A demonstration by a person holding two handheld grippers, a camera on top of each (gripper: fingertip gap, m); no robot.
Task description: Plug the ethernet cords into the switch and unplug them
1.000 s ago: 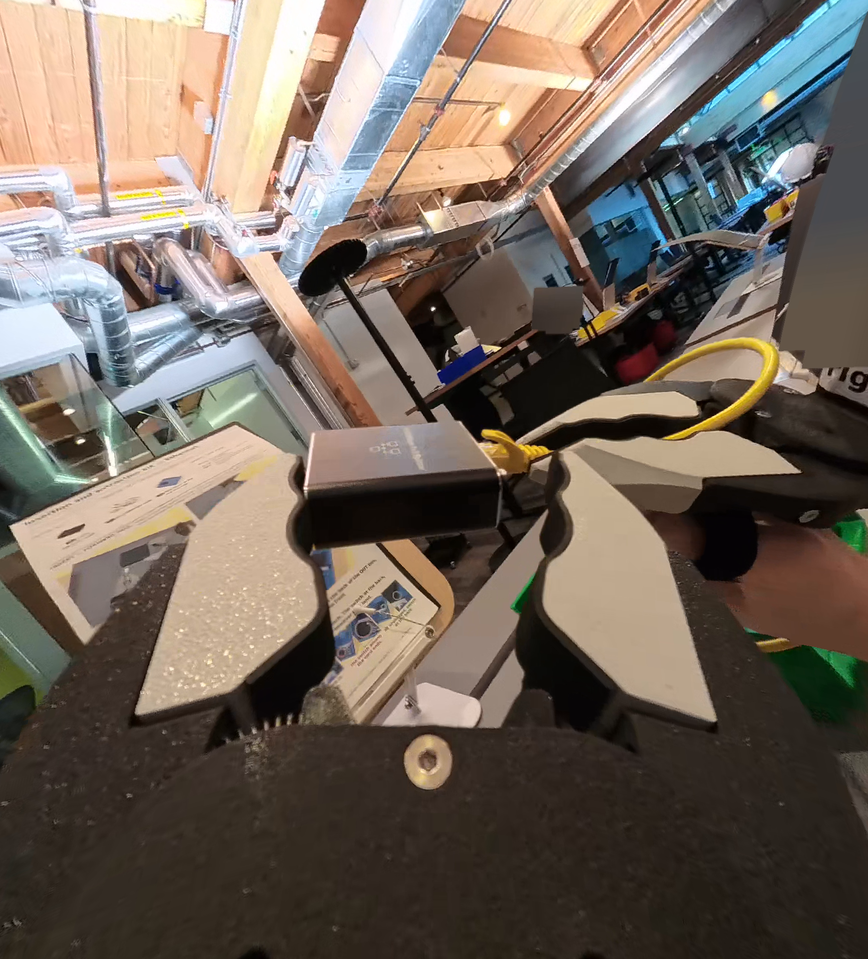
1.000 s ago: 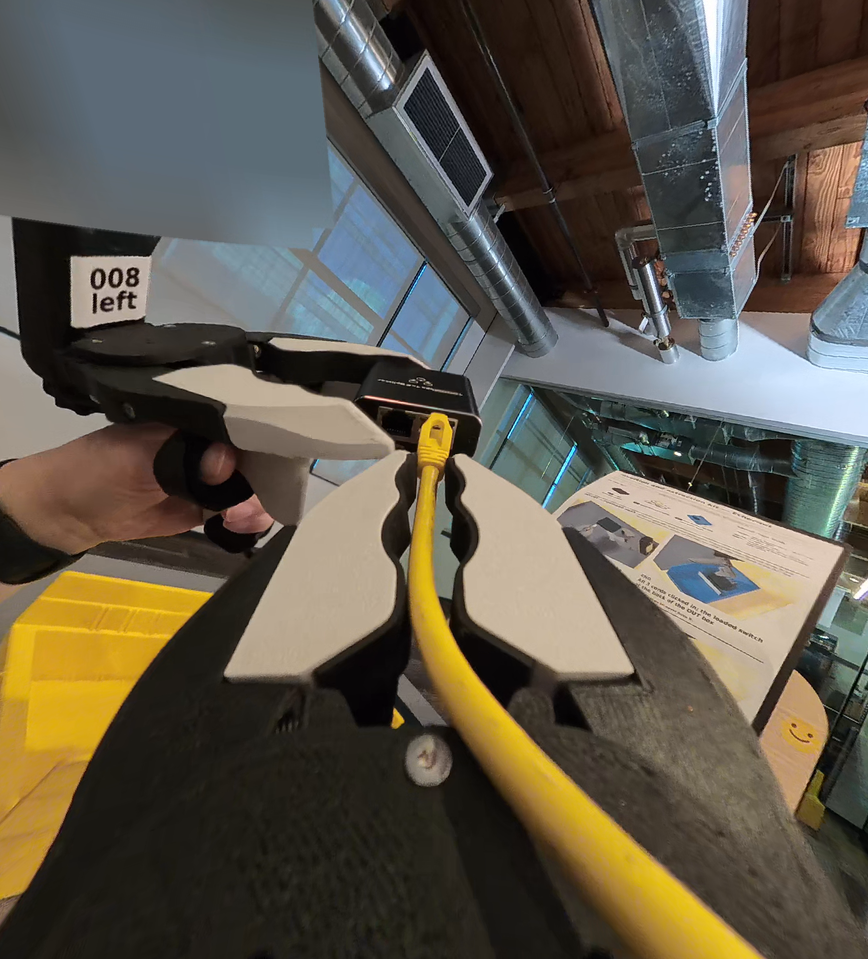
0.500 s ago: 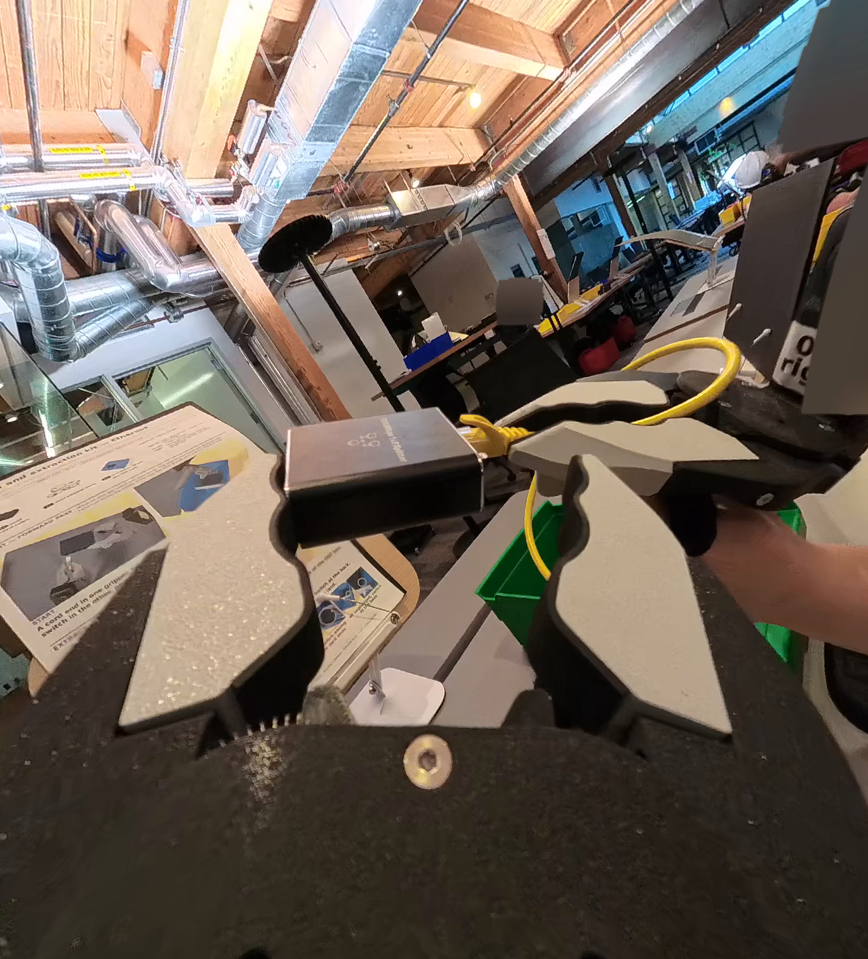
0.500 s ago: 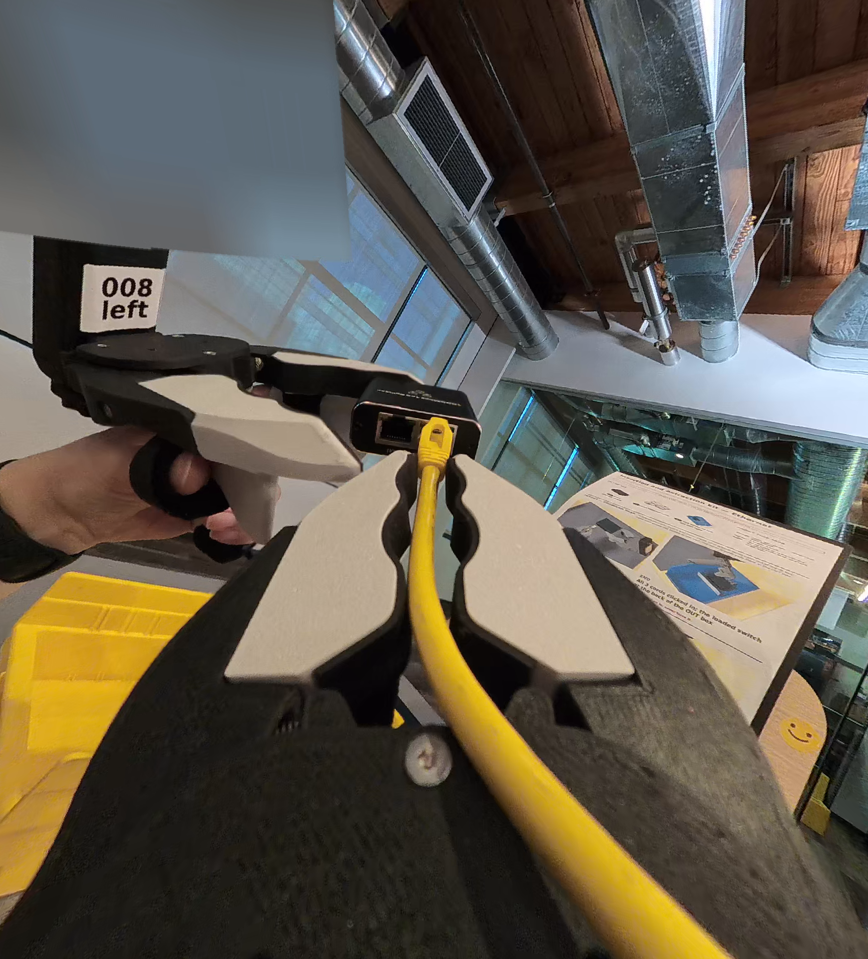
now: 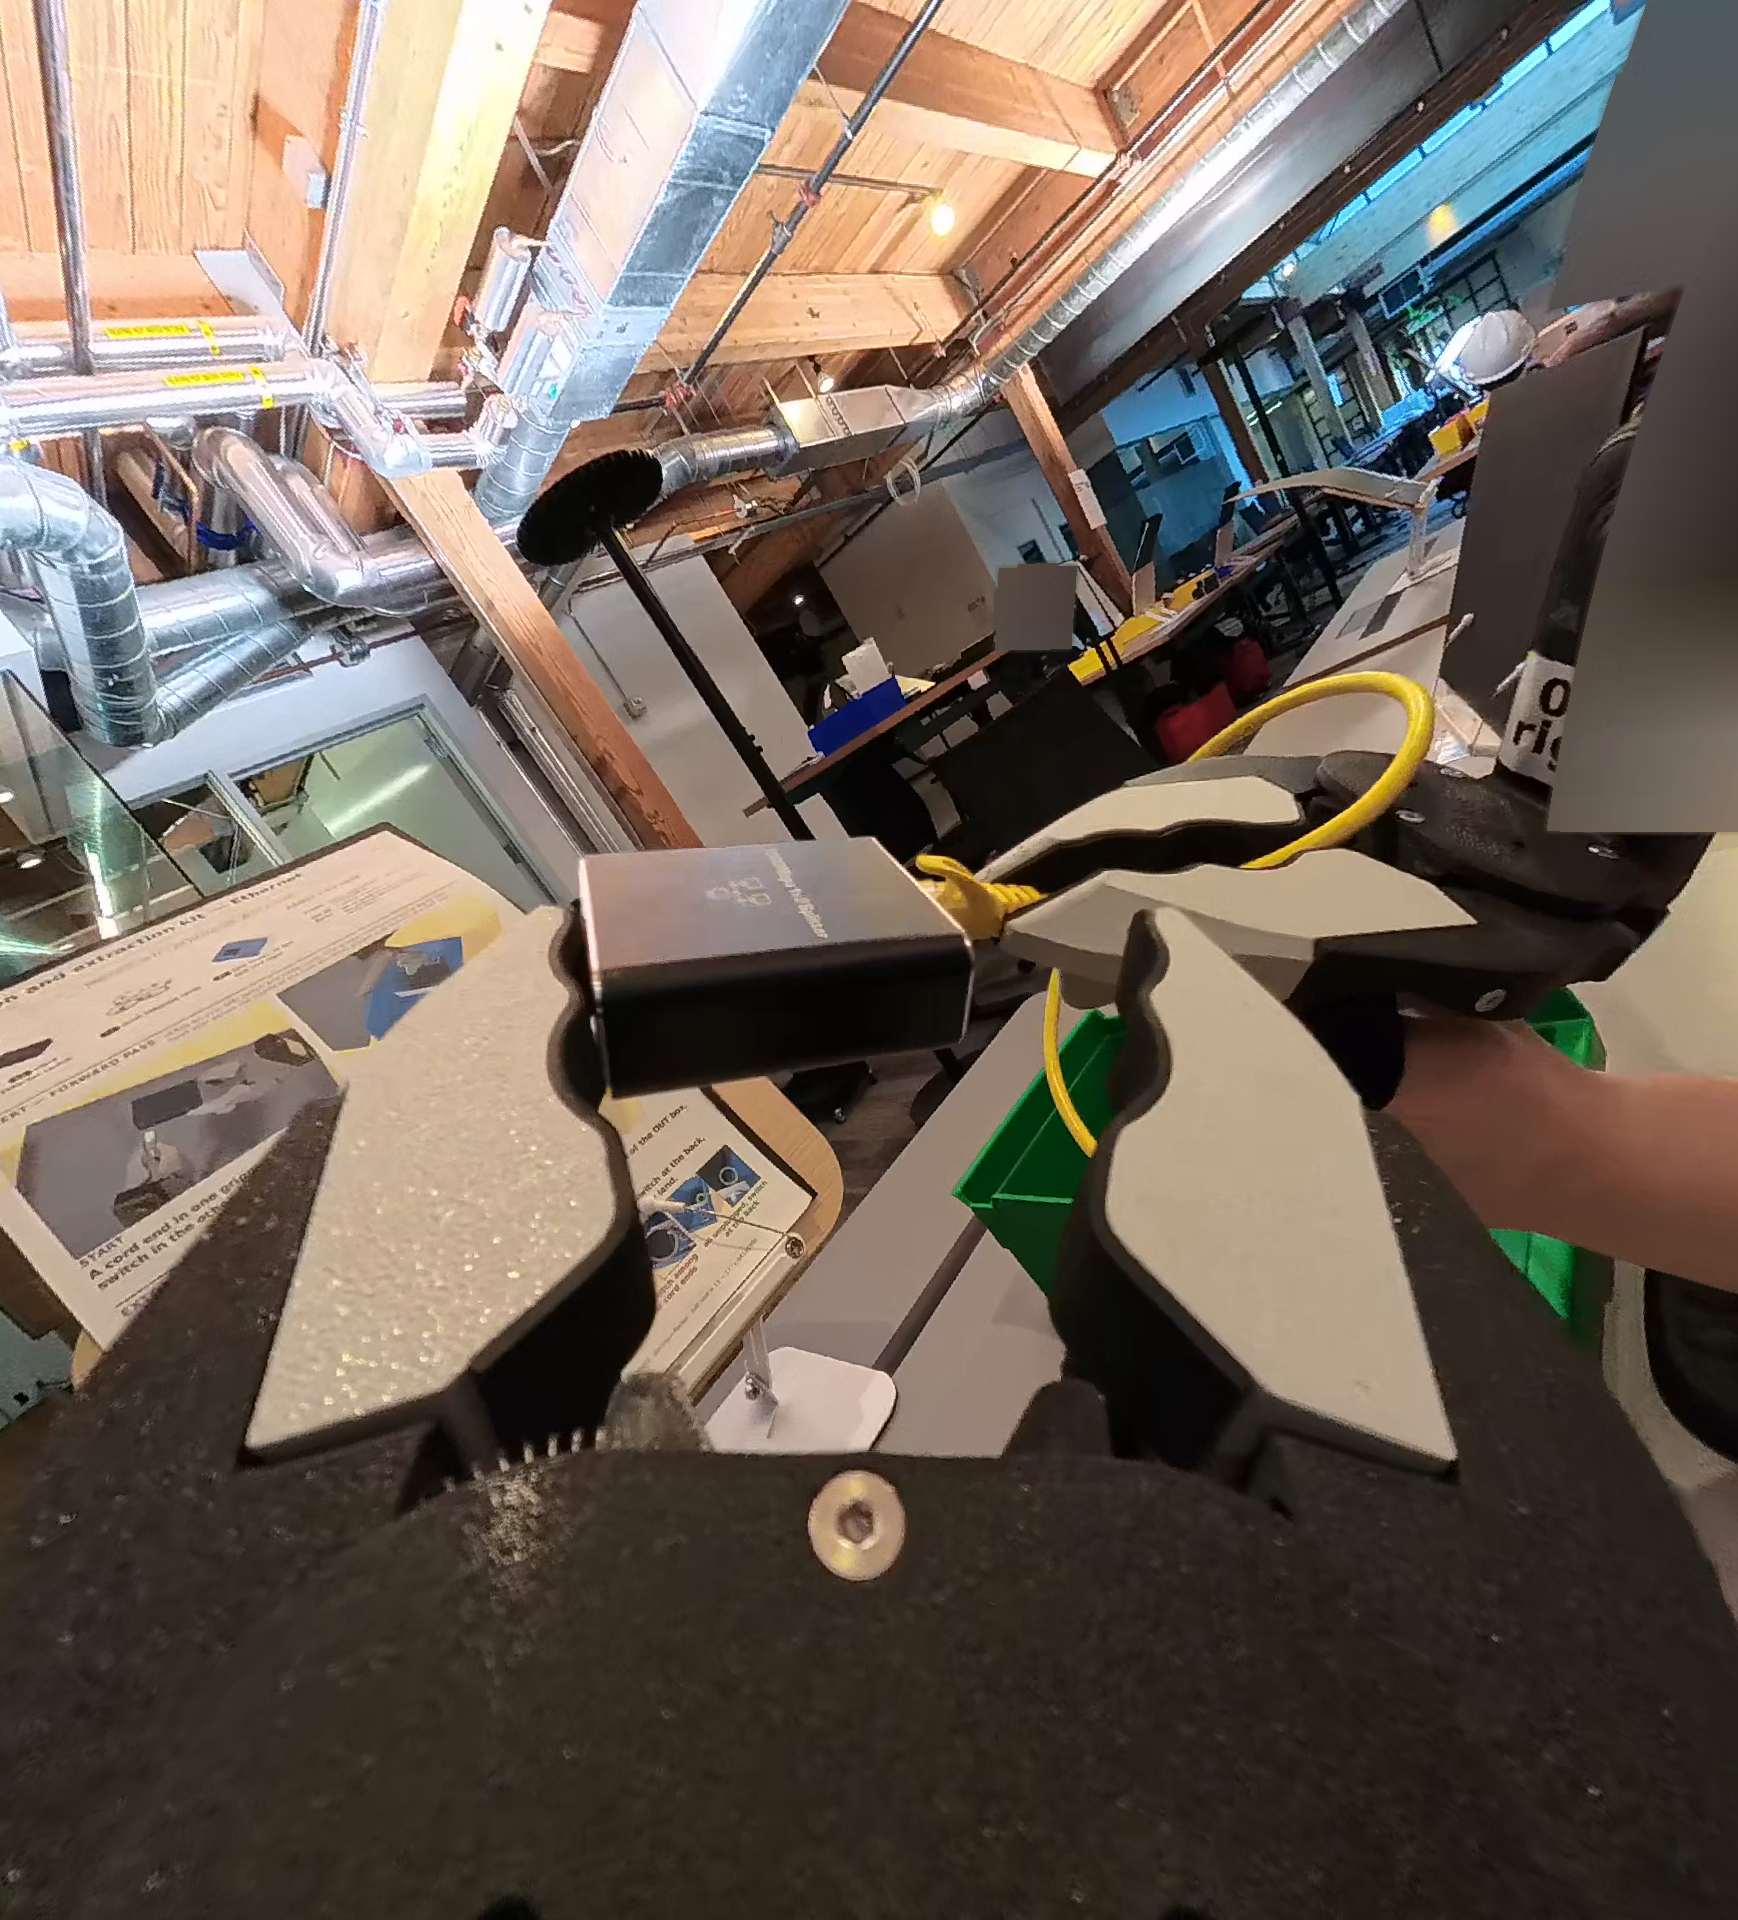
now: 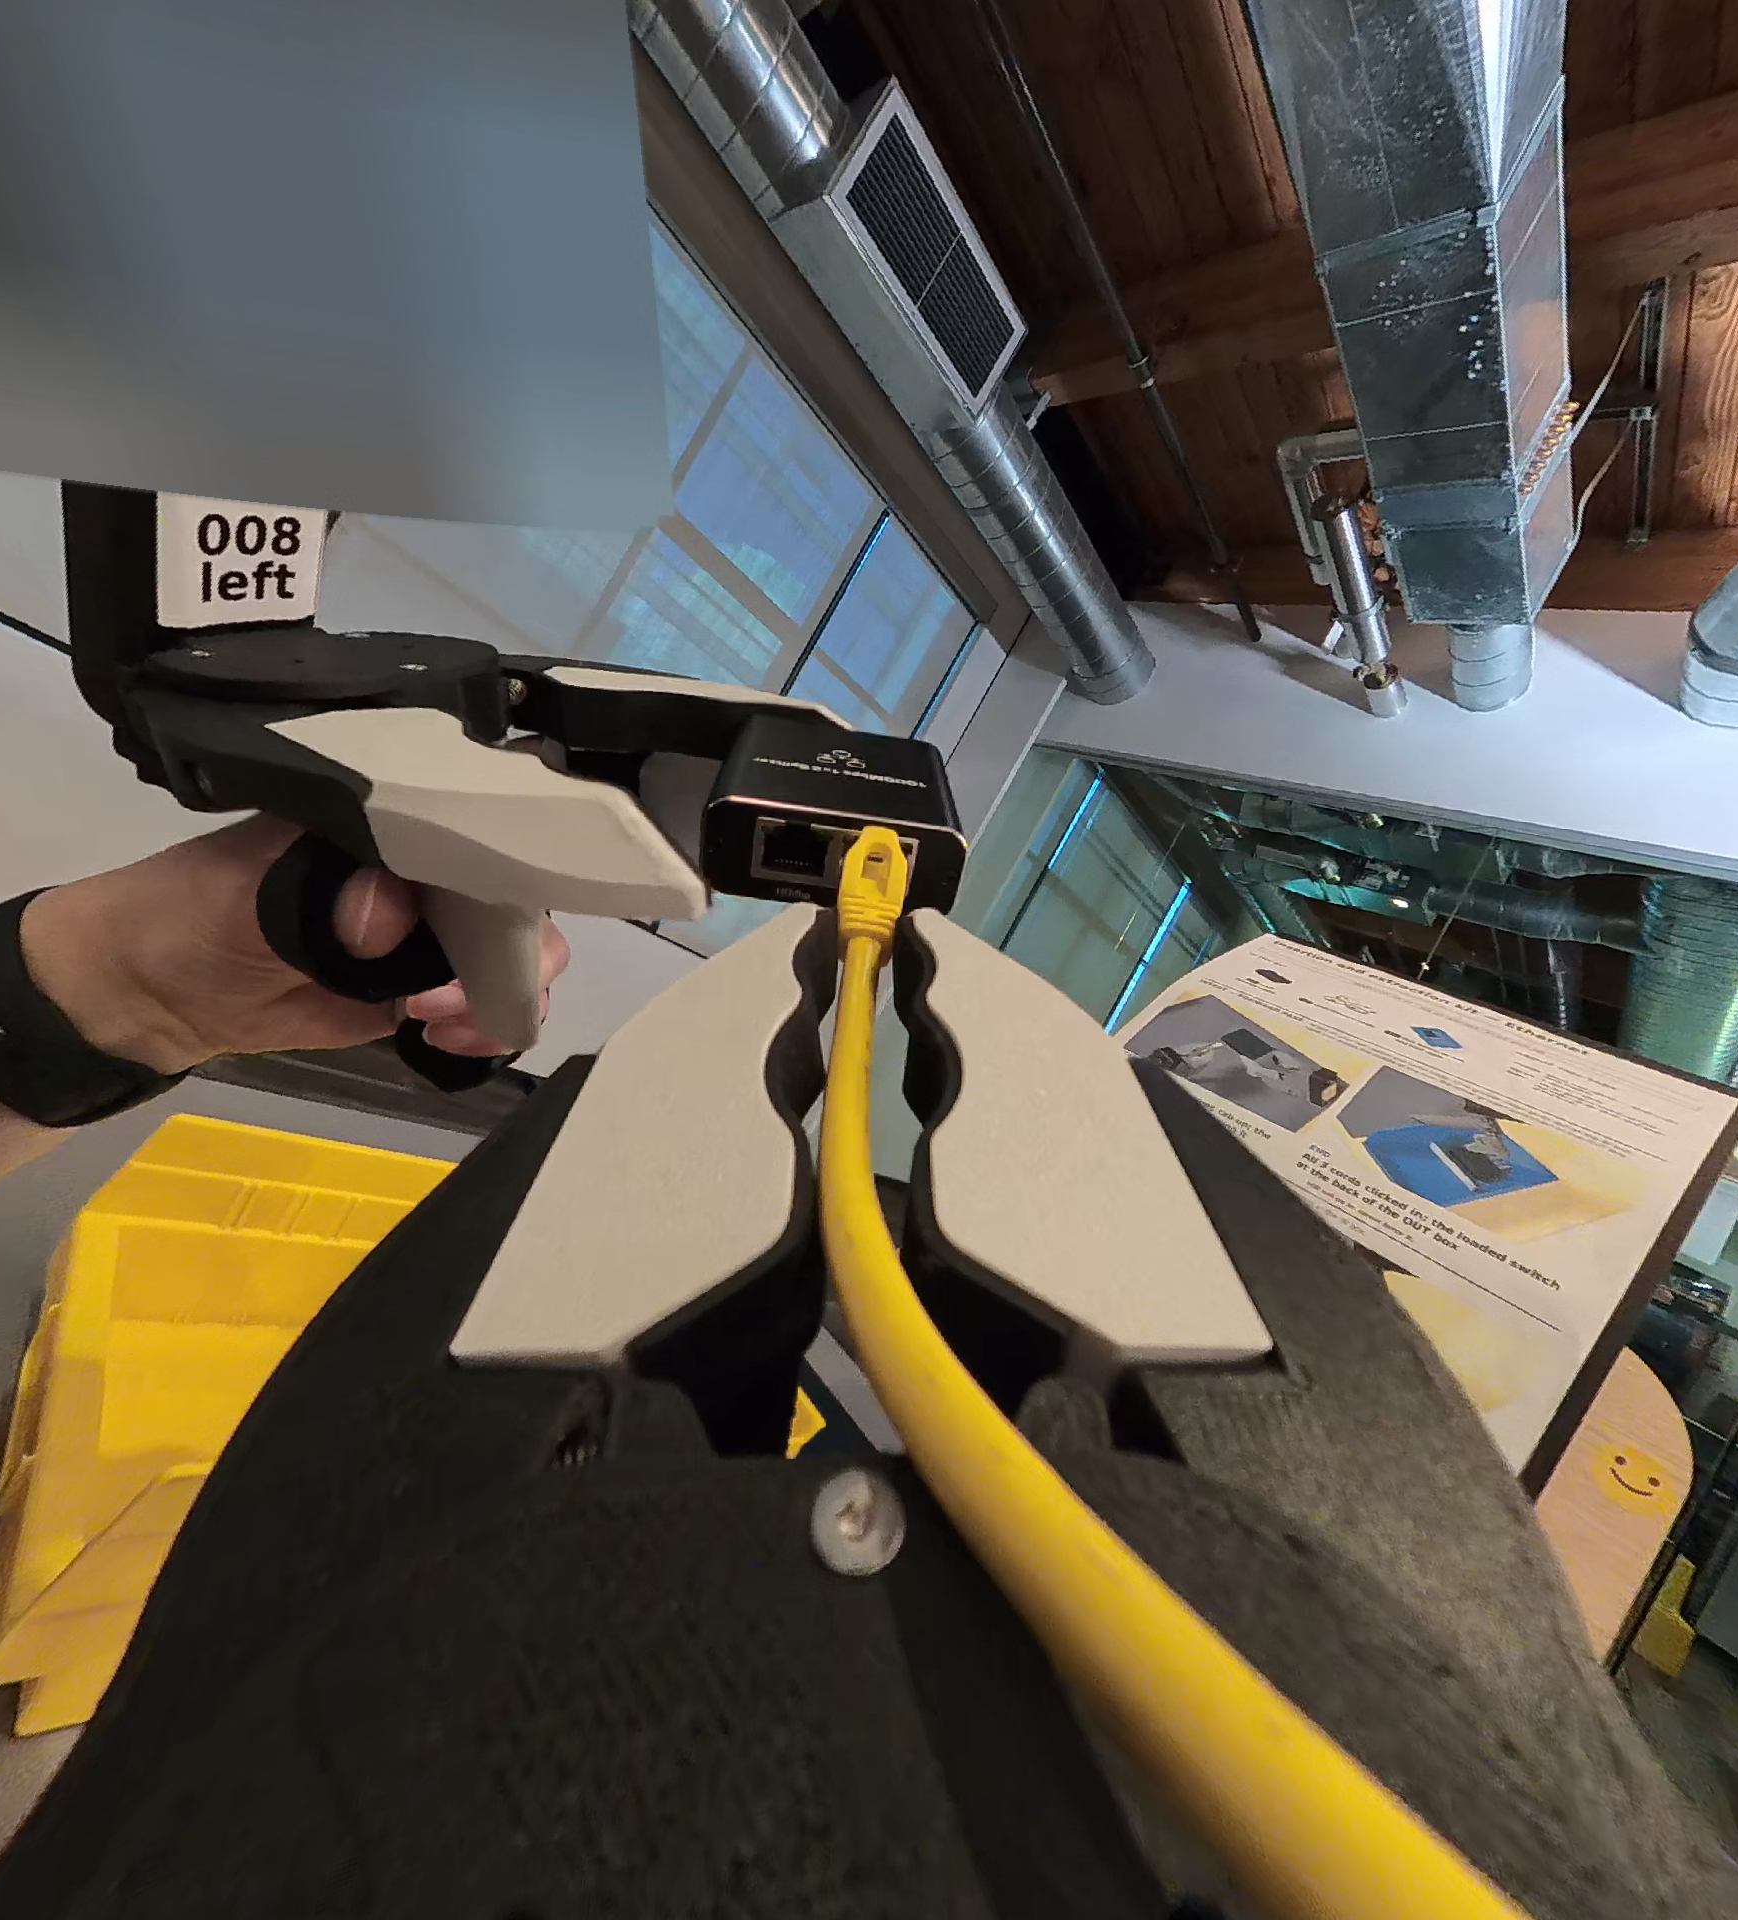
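Switch: small black metal box [image 5: 777, 961], brushed top, sharp corners, held up in mid-air between the two tools; its port face [image 6: 829, 857] looks straight at the right tool.
Left gripper: [image 5: 849, 997] clamped across the switch; the left finger's notched tip bites one end of the box, and from the right wrist view both grey fingers [image 6: 522, 821] flank it.
Right gripper: [image 6: 860, 961] pinched tight on the yellow cord just behind the plug, wavy inner edges of the fingers hugging the boot.
Cord: yellow ethernet cable [image 6: 1000, 1382], smooth round jacket, running back along the tool body and looping high behind it [image 5: 1364, 727].
Plug: yellow ribbed boot [image 6: 870, 883] right at the middle port; whether it is fully seated, I cannot tell.
Open port: one empty socket [image 6: 787, 847] just left of the plug, gold contacts visible.
Room around: plenty of open air above and either side of the box, which hangs clear of the table.
Bins: green plastic bin [image 5: 1026, 1184] below the switch, yellow plastic bin [image 6: 179, 1278] under the person's left hand [image 6: 221, 966].
Sign: glossy instruction board [image 6: 1416, 1143] standing off to the side, well apart from the tools.
Gripper bodies: rough black foam-like casing, matte grey finger plates with a grainy speckle.
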